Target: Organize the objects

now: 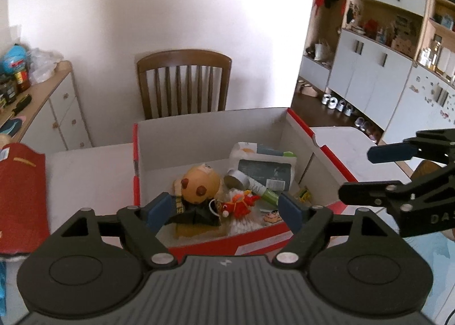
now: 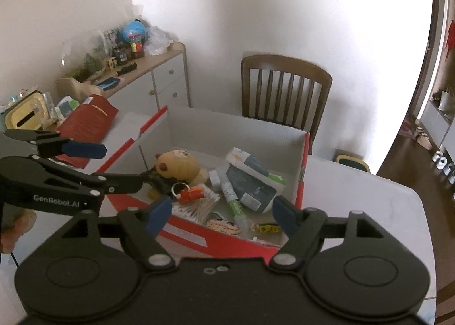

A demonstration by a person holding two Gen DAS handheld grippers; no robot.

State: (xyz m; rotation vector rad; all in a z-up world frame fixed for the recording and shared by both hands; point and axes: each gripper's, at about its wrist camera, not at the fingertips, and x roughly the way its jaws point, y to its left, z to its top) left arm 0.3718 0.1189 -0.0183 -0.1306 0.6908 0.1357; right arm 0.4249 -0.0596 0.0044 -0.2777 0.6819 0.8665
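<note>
Both grippers hang above the near rim of the red cardboard box with white inner walls (image 1: 210,137), which sits on the white table (image 1: 85,165).

Left gripper (image 1: 224,209): blue pads spread wide, nothing between them, clear of the contents below. Right gripper (image 2: 222,212): likewise spread and empty. Each shows in the other's view: the right one at 3 o'clock in the left wrist view, the left one at 9 o'clock in the right wrist view.

Contents, left wrist view, clock read from the middle of the box floor:
- round-headed tan plush doll in dark clothes (image 1: 199,182), at 9 o'clock, against the left wall.
- small red knitted keyring charm (image 1: 240,205), at 6 o'clock, just beside the doll, lying on a bundle of cotton swabs (image 1: 241,224).
- silver roll of tape (image 1: 234,178), near centre.
- white-and-green tube (image 1: 264,192), at 4 o'clock.
- dark grey flat packet with a barcode label (image 1: 266,171), at 2 o'clock, partly over a white packet (image 1: 244,151) at 12 o'clock.
- small yellow trinket (image 1: 303,193), at the right wall.

Judgement: the gathering looks largely done. The items lie in the box, the tabletop around it shows no loose small pieces. The red flat piece (image 1: 20,197) at 9 o'clock of the box may be its lid; if so, closing is what is left. The sideboard (image 2: 159,69) clutter beyond seems outside the job, though I cannot be sure.
</note>
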